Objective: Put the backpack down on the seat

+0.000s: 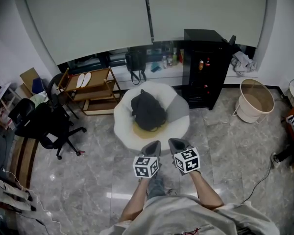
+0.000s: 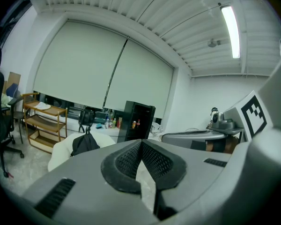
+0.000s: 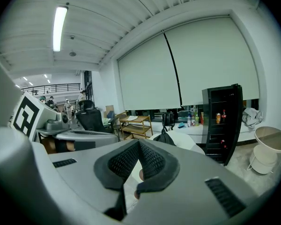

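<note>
The black fabric backpack [image 1: 148, 110] is lying on the round white cushioned seat [image 1: 180, 125], seemingly delivered, so the left gripper [image 1: 153, 145] and right gripper [image 1: 176, 143] are hovering clear of it, jaws together and empty.

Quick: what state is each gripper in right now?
Left gripper: closed, holding nothing.
Right gripper: closed, holding nothing.

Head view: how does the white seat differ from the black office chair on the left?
The white seat is pale, round and low, with no visible legs; the office chair is black and stands on a wheeled star base. The white seat carries the backpack and sits mid-room; the office chair stands off to the left, near the wooden shelf. Both rest on the grey floor.
</note>
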A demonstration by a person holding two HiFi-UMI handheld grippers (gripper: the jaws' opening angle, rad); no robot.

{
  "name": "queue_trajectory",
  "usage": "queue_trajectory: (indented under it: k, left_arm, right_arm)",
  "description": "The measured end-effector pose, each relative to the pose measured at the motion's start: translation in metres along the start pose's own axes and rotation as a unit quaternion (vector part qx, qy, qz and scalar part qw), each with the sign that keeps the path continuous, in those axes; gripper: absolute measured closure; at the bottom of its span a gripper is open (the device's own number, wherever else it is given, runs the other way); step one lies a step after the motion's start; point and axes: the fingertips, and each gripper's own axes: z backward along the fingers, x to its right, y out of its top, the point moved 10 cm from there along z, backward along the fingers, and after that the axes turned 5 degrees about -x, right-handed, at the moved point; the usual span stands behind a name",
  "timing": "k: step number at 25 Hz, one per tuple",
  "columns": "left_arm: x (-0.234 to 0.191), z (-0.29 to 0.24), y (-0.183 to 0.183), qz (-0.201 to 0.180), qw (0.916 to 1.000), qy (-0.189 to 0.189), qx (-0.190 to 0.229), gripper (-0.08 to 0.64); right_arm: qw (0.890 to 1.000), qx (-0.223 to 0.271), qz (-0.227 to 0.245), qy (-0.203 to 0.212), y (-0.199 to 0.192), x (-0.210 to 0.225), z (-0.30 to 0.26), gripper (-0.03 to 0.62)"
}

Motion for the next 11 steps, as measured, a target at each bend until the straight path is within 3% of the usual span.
queue_trajectory:
  k: [11]
  left_arm:
    - [0.0088,-0.0021,-0.003,-0.007,0.9999,-0.005,-0.007,0.529]
  right_arm:
    - [1.0,0.001,-0.003,0.001,-0.0036,0.0023,0.0042,0.565]
